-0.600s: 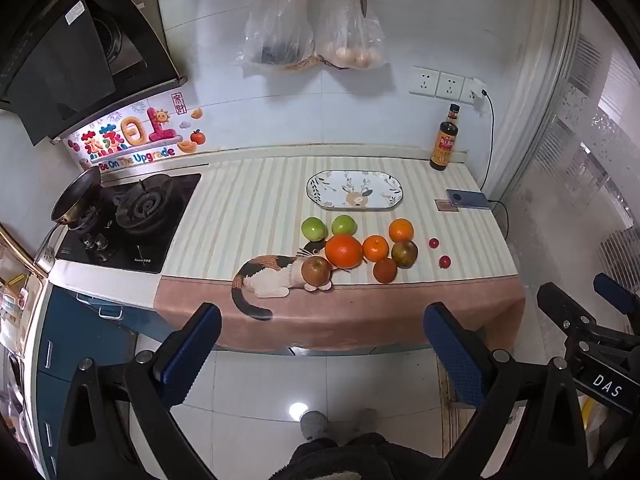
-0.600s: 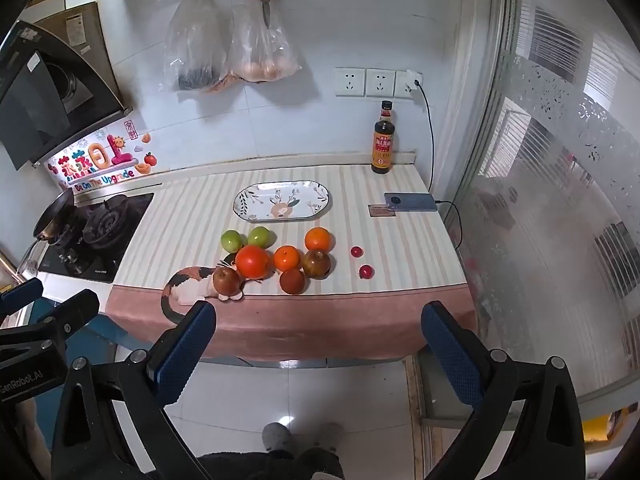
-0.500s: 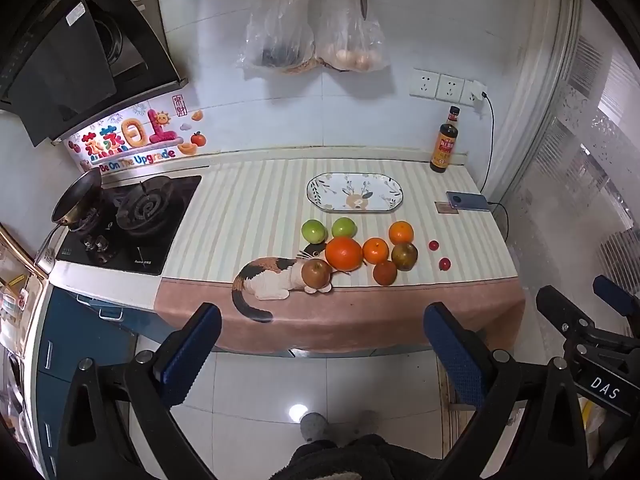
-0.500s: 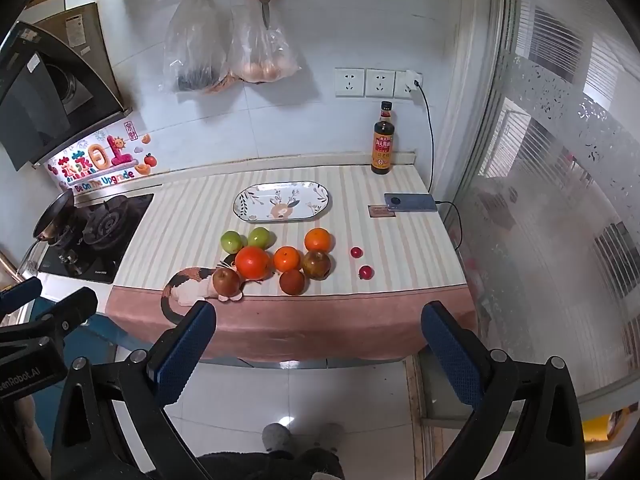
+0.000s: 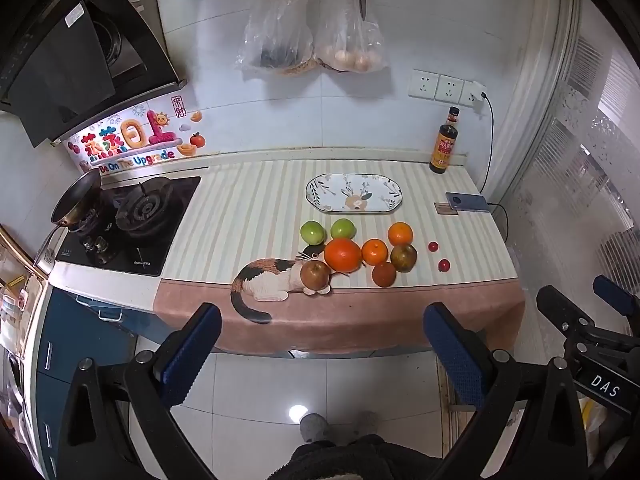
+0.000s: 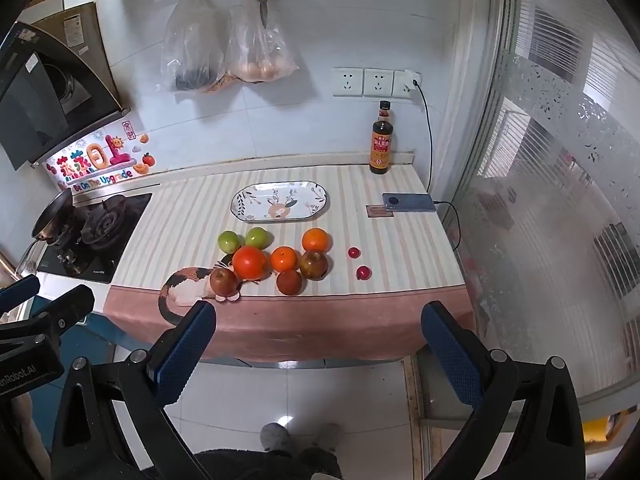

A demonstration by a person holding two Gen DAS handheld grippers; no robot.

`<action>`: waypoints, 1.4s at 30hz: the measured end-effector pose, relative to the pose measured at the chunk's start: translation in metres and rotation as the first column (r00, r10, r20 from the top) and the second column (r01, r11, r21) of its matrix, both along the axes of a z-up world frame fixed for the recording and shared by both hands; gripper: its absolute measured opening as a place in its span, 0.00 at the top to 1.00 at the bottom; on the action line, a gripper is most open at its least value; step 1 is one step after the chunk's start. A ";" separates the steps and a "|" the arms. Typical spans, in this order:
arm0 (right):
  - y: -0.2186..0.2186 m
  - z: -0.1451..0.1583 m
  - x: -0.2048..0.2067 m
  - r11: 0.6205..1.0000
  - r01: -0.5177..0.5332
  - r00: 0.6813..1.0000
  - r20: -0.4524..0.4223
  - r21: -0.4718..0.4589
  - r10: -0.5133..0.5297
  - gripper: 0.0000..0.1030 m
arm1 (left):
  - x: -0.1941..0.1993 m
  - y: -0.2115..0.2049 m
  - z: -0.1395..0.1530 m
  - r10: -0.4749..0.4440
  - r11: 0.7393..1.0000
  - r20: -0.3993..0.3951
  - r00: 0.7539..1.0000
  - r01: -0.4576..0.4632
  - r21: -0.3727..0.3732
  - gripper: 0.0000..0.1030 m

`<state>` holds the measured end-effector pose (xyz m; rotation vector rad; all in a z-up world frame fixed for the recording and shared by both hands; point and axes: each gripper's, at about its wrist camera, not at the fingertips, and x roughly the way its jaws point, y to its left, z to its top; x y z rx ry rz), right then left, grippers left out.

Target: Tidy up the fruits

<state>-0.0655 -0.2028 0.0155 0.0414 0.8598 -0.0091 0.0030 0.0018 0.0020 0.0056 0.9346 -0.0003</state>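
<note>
A cluster of fruit lies on the striped counter cloth: two green apples (image 5: 313, 232), a large orange (image 5: 342, 255), two smaller oranges (image 5: 375, 251), reddish-brown apples (image 5: 315, 274) and two small red fruits (image 5: 443, 265). An empty oval patterned plate (image 5: 354, 199) sits behind them. The cluster also shows in the right wrist view, with the large orange (image 6: 249, 262) and the plate (image 6: 280, 202). My left gripper (image 5: 322, 350) and right gripper (image 6: 320, 348) are both open and empty, held over the floor well in front of the counter.
A gas stove (image 5: 132, 220) with a pan (image 5: 76, 202) is at the left. A sauce bottle (image 5: 444, 146) and a charging phone (image 5: 468, 202) stand at the counter's back right. Bags (image 5: 308, 36) and scissors hang on the wall. A frosted glass door is at the right.
Both views have shifted very slightly; the fruit and plate have not moved and both grippers stay open.
</note>
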 end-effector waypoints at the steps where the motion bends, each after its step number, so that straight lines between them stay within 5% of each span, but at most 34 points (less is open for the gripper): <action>1: 0.000 0.001 0.000 1.000 -0.001 1.000 -0.001 0.000 0.001 0.00 | 0.000 0.000 0.001 0.002 1.000 0.000 1.000 -0.002 -0.003 0.00; 42: -0.005 0.000 0.008 1.000 -0.005 1.000 0.000 0.013 0.005 0.00 | 0.004 -0.001 -0.004 0.003 1.000 -0.014 1.000 -0.003 0.002 0.00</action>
